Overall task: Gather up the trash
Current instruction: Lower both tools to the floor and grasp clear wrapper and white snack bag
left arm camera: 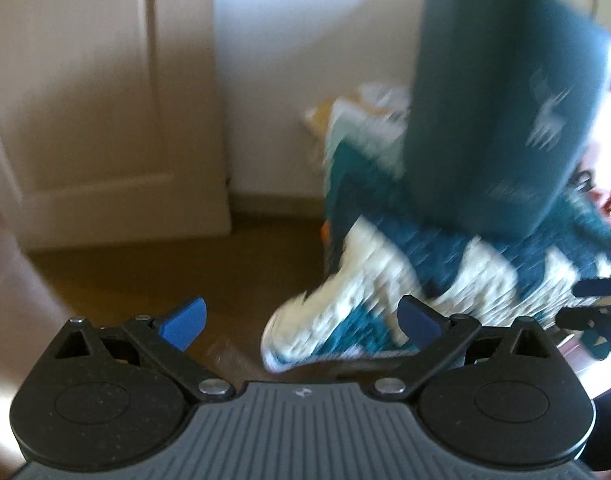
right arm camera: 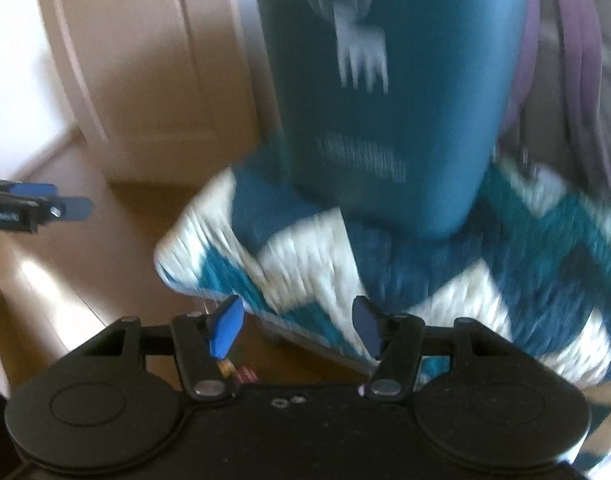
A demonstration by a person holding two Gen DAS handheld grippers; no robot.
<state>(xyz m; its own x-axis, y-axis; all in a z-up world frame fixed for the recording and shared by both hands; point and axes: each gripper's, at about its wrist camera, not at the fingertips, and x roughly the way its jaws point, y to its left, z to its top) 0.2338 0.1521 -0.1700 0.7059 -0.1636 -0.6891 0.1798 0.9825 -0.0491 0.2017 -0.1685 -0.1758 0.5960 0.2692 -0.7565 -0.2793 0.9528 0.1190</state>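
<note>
Left gripper [left arm camera: 301, 326]: blue pads spread wide, nothing between them, lower centre of frame.
Right gripper [right arm camera: 297, 330]: pads apart, empty, over the cushion's edge.
Teal paper bag [right arm camera: 385, 92]: upper centre, white deer logo, standing on a teal-and-white zigzag cushion [right arm camera: 313, 264]; blurred.
Trash: none clearly made out.
Background: cream cabinet door [left arm camera: 85, 100], wooden floor [left arm camera: 145, 272].

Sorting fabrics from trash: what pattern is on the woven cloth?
Teal and white zigzag on the woven cloth, clearest in the right wrist view.
</note>
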